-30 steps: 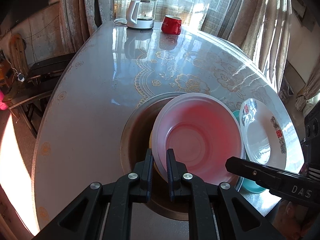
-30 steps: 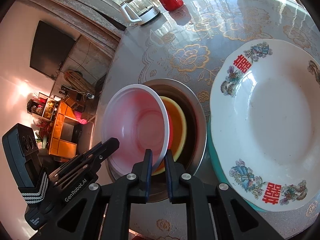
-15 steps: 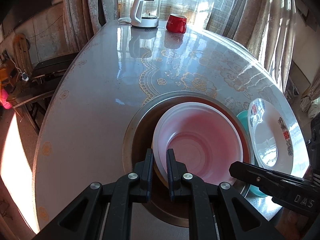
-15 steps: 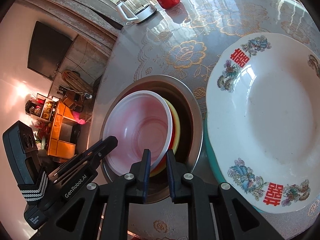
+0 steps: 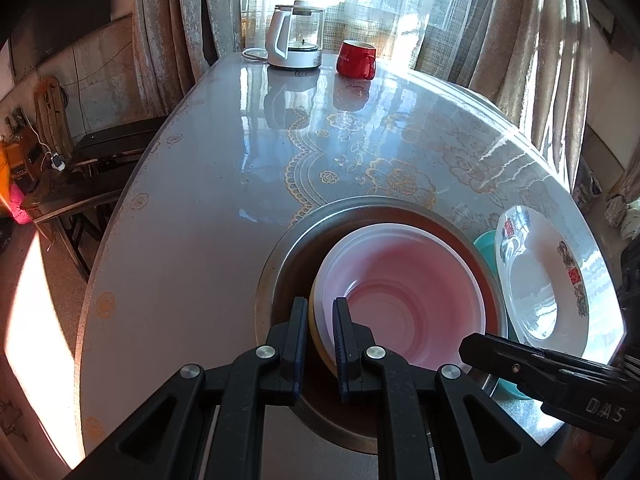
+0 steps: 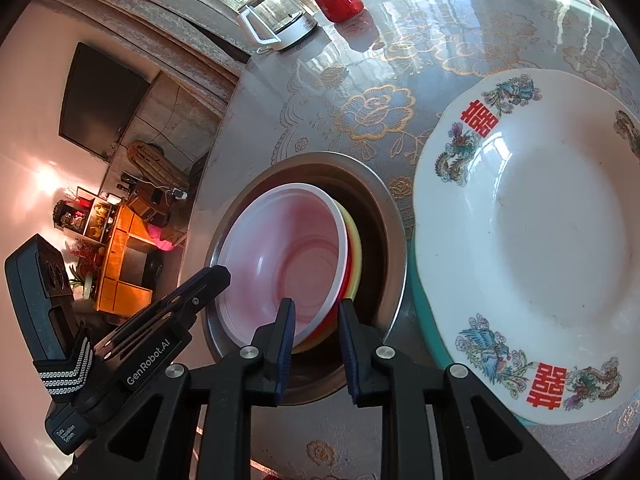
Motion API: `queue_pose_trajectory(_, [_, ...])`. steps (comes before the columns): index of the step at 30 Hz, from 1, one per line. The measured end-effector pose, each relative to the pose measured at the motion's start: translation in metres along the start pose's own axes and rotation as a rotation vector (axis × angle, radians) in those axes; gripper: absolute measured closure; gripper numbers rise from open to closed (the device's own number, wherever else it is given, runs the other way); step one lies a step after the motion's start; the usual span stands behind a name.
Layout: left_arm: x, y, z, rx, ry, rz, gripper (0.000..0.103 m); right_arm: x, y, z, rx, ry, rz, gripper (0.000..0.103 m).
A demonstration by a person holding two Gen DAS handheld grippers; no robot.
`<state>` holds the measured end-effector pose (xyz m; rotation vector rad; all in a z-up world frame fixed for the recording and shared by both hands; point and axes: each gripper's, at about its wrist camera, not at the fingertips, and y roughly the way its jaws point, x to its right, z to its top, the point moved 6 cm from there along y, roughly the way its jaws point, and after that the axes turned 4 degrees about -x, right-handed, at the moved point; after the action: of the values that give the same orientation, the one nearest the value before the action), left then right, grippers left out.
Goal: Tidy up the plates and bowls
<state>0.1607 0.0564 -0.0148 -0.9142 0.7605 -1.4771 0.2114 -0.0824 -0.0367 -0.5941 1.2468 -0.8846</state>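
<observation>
A pink plastic bowl (image 5: pixel 412 296) sits nested on a red and a yellow bowl (image 6: pixel 354 256) inside a steel basin (image 5: pixel 280 264). My left gripper (image 5: pixel 321 320) straddles the near rim of the bowl stack, jaws narrowly apart around the rim. My right gripper (image 6: pixel 316 320) straddles the rim on the other side, jaws parted wider with a gap beside the rim. A white patterned plate (image 6: pixel 532 248) rests on a teal plate (image 6: pixel 424 320) to the right of the basin; it also shows in the left wrist view (image 5: pixel 544 280).
A glass kettle (image 5: pixel 296 36) and a red mug (image 5: pixel 356 58) stand at the far end of the glossy table (image 5: pixel 192 208). Chairs (image 5: pixel 80 168) stand off the table's left edge. Curtains hang behind.
The pink bowl has been lowered from tilted to nested flat in the basin. The right gripper's jaws have opened off its rim; the left jaws have widened slightly.
</observation>
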Motion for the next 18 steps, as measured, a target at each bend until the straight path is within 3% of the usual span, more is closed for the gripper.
queue_pose_trajectory(11, [0.0, -0.006, -0.004, 0.024, 0.013, 0.026, 0.089, -0.006, -0.016, -0.008, 0.057, -0.067, -0.056, 0.079])
queue_pose_trajectory(18, [-0.005, -0.012, -0.004, 0.047, -0.013, 0.017, 0.076, -0.003, -0.032, -0.016, 0.094, -0.089, -0.081, 0.079])
